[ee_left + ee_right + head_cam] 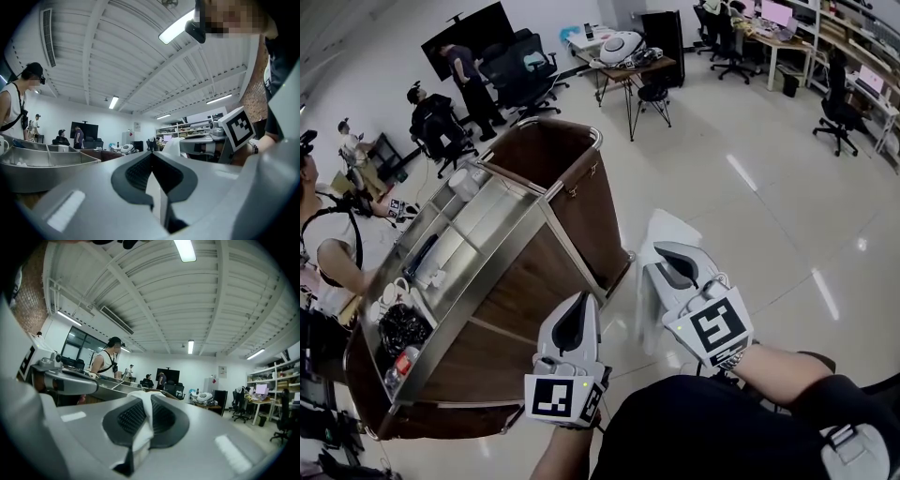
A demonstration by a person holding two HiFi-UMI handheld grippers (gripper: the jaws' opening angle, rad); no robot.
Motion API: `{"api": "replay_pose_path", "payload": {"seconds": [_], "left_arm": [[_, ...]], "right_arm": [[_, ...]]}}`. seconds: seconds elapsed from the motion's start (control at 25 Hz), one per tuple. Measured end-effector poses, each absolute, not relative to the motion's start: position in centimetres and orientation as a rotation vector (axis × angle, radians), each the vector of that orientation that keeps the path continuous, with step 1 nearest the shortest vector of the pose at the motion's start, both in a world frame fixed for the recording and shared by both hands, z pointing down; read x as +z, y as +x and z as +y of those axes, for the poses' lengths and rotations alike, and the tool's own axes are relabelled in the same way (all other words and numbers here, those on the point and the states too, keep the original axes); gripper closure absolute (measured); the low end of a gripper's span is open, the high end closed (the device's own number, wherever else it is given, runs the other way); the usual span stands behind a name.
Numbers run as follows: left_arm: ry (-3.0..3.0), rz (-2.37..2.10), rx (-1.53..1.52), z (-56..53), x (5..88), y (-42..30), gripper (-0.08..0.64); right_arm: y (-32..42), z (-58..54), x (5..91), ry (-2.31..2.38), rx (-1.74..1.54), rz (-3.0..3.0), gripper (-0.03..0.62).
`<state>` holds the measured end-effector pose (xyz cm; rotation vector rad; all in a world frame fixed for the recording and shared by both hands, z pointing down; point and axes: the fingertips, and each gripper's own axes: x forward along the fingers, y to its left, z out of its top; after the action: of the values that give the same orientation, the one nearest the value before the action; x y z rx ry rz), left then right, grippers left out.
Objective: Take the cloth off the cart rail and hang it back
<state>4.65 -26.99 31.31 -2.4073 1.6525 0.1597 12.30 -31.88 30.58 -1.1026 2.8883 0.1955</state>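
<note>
The white cloth (653,281) hangs free from my right gripper (662,247), to the right of the cart and clear of it. In the right gripper view the cloth (142,423) is pinched between the dark pads (164,418), and the right gripper (145,397) is shut on it. The cart (572,225) has a steel rail (551,193) round its top and brown sides. My left gripper (580,298) sits close to the cart's near side, shut with nothing in it. In its own view the left gripper (151,154) has its jaws meeting at the tips.
The cart's steel top tray (459,246) holds cups (394,292) and a dark bundle (401,330). A person (328,253) stands at the cart's left side, others (469,80) are further back. Office chairs (839,108) and a table (628,70) stand on the glossy floor.
</note>
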Motion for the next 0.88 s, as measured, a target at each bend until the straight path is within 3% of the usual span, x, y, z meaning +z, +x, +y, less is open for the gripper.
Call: {"api": "replay_pose_path", "payload": {"seconds": [0.36,0.52,0.72,0.88], "left_arm": [[-2.395,1.659,0.136,-26.6,31.6,4.9,0.558],[-2.4,1.652,0.144,-26.2,32.1,4.5,0.56],[-2.406,1.657,0.171,-26.3,31.7,5.0,0.558],[-2.41,1.662,0.17,-26.5,32.2,4.5,0.558]], "right_arm": [[12.5,-31.4,30.9,-1.107,0.124,2.901,0.592],[12.0,-31.3,30.7,-1.062,0.324,2.859,0.592],[12.6,-30.8,30.9,-1.097,0.118,2.895,0.592],[12.3,-31.0,30.8,-1.083,0.199,2.879,0.592]]}}
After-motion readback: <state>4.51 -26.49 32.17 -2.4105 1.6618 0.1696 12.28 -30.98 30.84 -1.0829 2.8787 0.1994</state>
